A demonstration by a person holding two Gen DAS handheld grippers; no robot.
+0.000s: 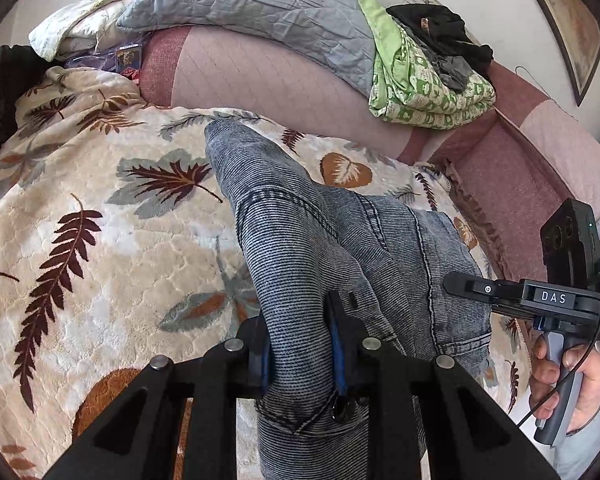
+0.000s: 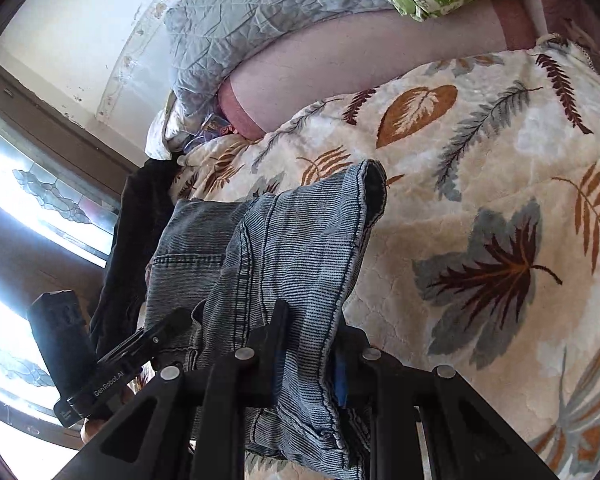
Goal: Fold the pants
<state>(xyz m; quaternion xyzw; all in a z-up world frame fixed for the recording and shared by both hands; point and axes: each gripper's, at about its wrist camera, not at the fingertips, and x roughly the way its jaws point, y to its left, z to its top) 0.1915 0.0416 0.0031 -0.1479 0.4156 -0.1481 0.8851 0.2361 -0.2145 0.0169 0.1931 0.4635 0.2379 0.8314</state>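
On the leaf-print blanket (image 1: 100, 208): grey-blue jeans (image 1: 300, 240), doubled and rumpled.
Left gripper (image 1: 302, 360) and right gripper (image 2: 306, 356) each pinch denim; green bedding (image 1: 424, 84) lies at the bed's far edge.

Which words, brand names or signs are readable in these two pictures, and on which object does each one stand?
"DAS": white letters on the body of the right gripper, seen from the left wrist view.
"GenRobot.AI": white print on the body of the left gripper, seen from the right wrist view.
Power symbol: on the right gripper's finger.
Small packet beyond the leaf-pattern blanket: print too blurred to read.
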